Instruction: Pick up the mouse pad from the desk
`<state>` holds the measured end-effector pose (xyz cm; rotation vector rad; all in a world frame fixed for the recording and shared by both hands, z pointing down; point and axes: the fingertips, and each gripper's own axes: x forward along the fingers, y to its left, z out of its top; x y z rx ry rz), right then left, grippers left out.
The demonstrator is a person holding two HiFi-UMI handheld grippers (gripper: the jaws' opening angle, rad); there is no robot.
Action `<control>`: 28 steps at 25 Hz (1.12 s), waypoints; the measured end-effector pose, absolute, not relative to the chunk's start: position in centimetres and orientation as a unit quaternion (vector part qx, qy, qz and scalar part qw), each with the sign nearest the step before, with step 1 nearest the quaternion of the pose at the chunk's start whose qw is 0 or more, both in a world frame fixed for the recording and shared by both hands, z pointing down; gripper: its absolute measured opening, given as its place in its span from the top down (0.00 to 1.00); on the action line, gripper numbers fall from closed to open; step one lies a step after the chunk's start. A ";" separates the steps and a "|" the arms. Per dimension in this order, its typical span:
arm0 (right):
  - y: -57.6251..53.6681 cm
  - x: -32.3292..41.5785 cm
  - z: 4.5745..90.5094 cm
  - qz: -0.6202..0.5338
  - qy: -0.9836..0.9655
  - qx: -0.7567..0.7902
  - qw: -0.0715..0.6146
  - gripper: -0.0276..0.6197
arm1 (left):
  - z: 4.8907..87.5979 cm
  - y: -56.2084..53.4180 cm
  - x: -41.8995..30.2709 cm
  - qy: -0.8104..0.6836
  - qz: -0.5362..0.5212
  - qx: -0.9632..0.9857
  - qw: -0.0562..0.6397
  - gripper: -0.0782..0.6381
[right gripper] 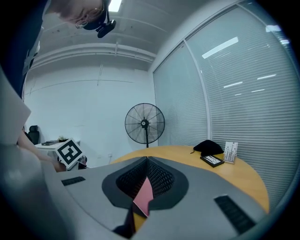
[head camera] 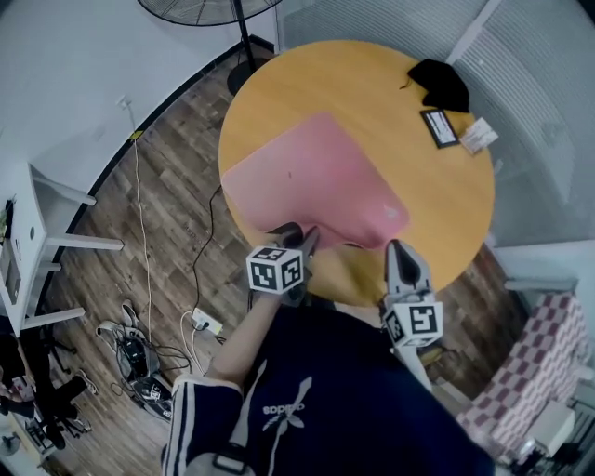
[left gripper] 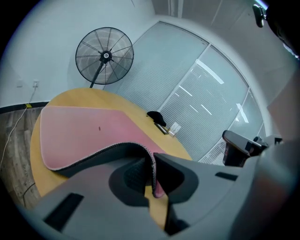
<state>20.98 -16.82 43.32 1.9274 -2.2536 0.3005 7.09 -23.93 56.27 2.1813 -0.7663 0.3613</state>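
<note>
A large pink mouse pad (head camera: 311,181) lies on the round yellow table (head camera: 372,93), with its near edge raised off the wood. My left gripper (head camera: 296,232) is shut on the pad's near left edge. In the left gripper view the pad (left gripper: 84,131) curls up, its grey underside showing, and runs into the gripper's (left gripper: 152,171) pinched jaws. My right gripper (head camera: 402,249) is shut on the near right corner. In the right gripper view a pink corner of the pad (right gripper: 144,196) sticks out between the closed jaws of that gripper (right gripper: 143,187).
A black cloth (head camera: 439,82), a dark flat device (head camera: 439,127) and a white card (head camera: 479,136) sit at the table's far right. A standing fan (head camera: 209,9) is behind the table. Cables and a power strip (head camera: 206,323) lie on the wooden floor at left; a checked seat (head camera: 539,353) is at right.
</note>
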 end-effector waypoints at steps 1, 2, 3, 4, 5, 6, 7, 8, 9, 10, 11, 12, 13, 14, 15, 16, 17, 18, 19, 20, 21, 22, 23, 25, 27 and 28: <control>-16.9 21.2 43.1 0.100 -0.752 0.647 0.077 0.95 | 56.0 -24.5 7.2 -0.301 0.142 0.861 0.385 0.86; -17.0 21.5 42.9 0.098 -0.751 0.649 0.075 0.95 | 55.7 -25.0 7.4 -0.300 0.143 0.863 0.380 0.86; -17.0 21.7 42.6 0.097 -0.749 0.651 0.072 0.95 | 55.4 -25.5 7.6 -0.298 0.143 0.866 0.375 0.86; -17.0 21.9 42.4 0.094 -0.748 0.653 0.071 0.95 | 55.1 -26.1 7.8 -0.297 0.143 0.869 0.370 0.86; -17.0 22.1 42.2 0.092 -0.747 0.654 0.070 0.95 | 54.8 -26.7 8.0 -0.295 0.143 0.872 0.364 0.86; -17.1 22.3 42.1 0.090 -0.746 0.656 0.069 0.95 | 54.5 -27.3 8.1 -0.293 0.143 0.876 0.357 0.86; -17.3 22.4 42.0 0.088 -0.745 0.657 0.068 0.95 | 54.2 -27.9 8.3 -0.291 0.145 0.879 0.349 0.86; -17.4 22.6 41.9 0.086 -0.745 0.658 0.067 0.95 | 53.9 -28.6 8.5 -0.290 0.146 0.882 0.341 0.86; -17.5 22.8 41.9 0.085 -0.744 0.660 0.066 0.95 | 53.7 -29.2 8.8 -0.289 0.147 0.885 0.335 0.86; -17.5 23.0 41.8 0.084 -0.742 0.662 0.065 0.95 | 53.5 -29.7 9.1 -0.287 0.147 0.887 0.330 0.86; -17.5 23.3 41.7 0.082 -0.739 0.665 0.065 0.95 | 53.2 -30.1 9.4 -0.285 0.146 0.889 0.327 0.86; -17.4 23.4 41.6 0.081 -0.737 0.668 0.064 0.95 | 52.9 -30.5 9.6 -0.283 0.146 0.891 0.323 0.86; -17.5 23.3 41.5 0.080 -0.735 0.670 0.062 0.95 | 52.5 -31.1 9.7 -0.282 0.144 0.894 0.317 0.86; -17.7 23.2 41.3 0.080 -0.734 0.671 0.060 0.95 | 51.9 -31.8 9.7 -0.282 0.143 0.896 0.311 0.86; -18.0 23.0 41.0 0.078 -0.735 0.671 0.058 0.95 | 51.4 -32.5 9.6 -0.283 0.140 0.898 0.305 0.85; -18.3 22.8 40.8 0.076 -0.736 0.670 0.057 0.95 | 50.9 -33.2 9.6 -0.285 0.138 0.900 0.299 0.85; -18.5 22.7 40.6 0.074 -0.737 0.669 0.055 0.95 | 50.5 -33.8 9.7 -0.286 0.135 0.902 0.293 0.85; -18.7 22.8 40.4 0.072 -0.738 0.669 0.054 0.95 | 50.1 -34.3 9.9 -0.287 0.133 0.904 0.287 0.85; -18.8 22.8 40.3 0.070 -0.738 0.669 0.052 0.95 | 49.8 -34.8 10.2 -0.287 0.131 0.906 0.282 0.85; -19.0 22.9 40.1 0.068 -0.737 0.670 0.051 0.95 | 49.3 -35.3 10.3 -0.287 0.130 0.908 0.275 0.85; -19.3 22.8 39.9 0.065 -0.737 0.670 0.050 0.95 | 48.9 -35.8 10.5 -0.287 0.129 0.911 0.268 0.85; -19.5 22.7 39.7 0.062 -0.738 0.671 0.050 0.95 | 48.3 -36.5 10.6 -0.287 0.126 0.913 0.261 0.85; -19.7 22.6 39.5 0.060 -0.738 0.670 0.050 0.95 | 47.6 -37.2 10.6 -0.287 0.123 0.916 0.252 0.85; -20.1 22.3 39.2 0.055 -0.739 0.669 0.050 0.95 | 46.0 -38.6 10.8 -0.287 0.117 0.922 0.232 0.85; -20.3 22.1 38.9 0.051 -0.740 0.669 0.049 0.95 | 44.1 -40.1 11.1 -0.288 0.107 0.928 0.213 0.85; -20.3 22.2 38.8 0.049 -0.739 0.670 0.048 0.95 | 43.2 -40.8 11.3 -0.288 0.102 0.930 0.205 0.85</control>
